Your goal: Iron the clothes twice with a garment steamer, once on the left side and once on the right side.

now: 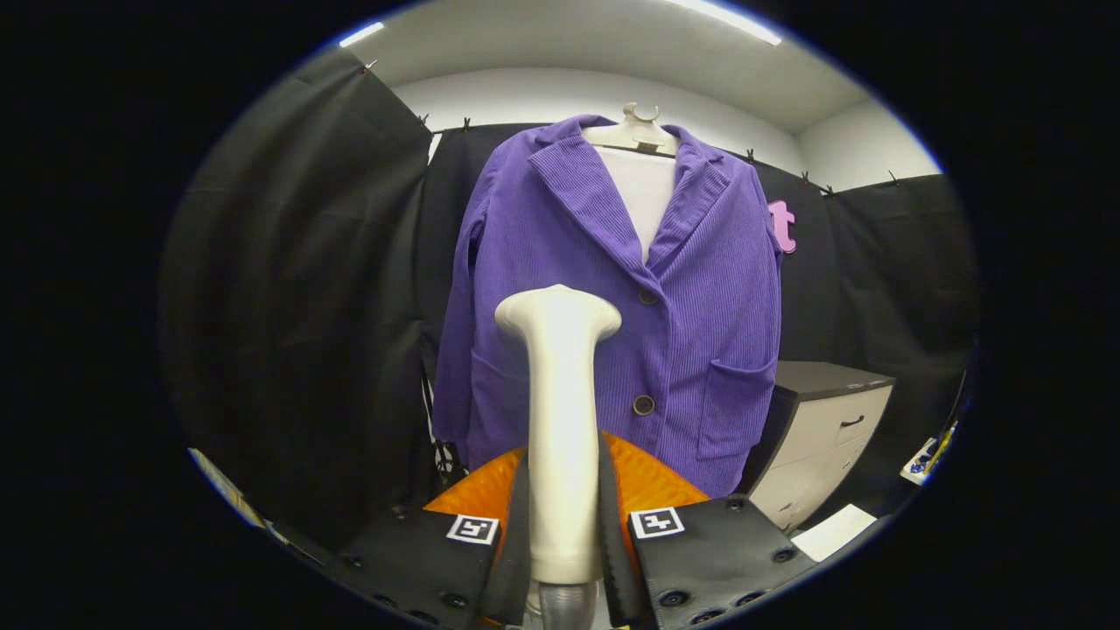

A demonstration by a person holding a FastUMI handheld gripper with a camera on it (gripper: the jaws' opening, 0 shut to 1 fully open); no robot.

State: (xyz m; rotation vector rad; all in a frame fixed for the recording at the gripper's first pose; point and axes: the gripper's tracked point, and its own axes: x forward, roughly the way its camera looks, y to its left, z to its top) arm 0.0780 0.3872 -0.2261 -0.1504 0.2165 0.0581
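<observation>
Holding the garment steamer upright, my gripper closed tight on its handle | head aimed at the purple jacket hanging beyond on its hanger | apart still; positioned for a pass, I judge.

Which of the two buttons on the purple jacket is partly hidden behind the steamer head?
The upper button, beside the steamer head held in the tongs. The lower button shows whole.
</observation>
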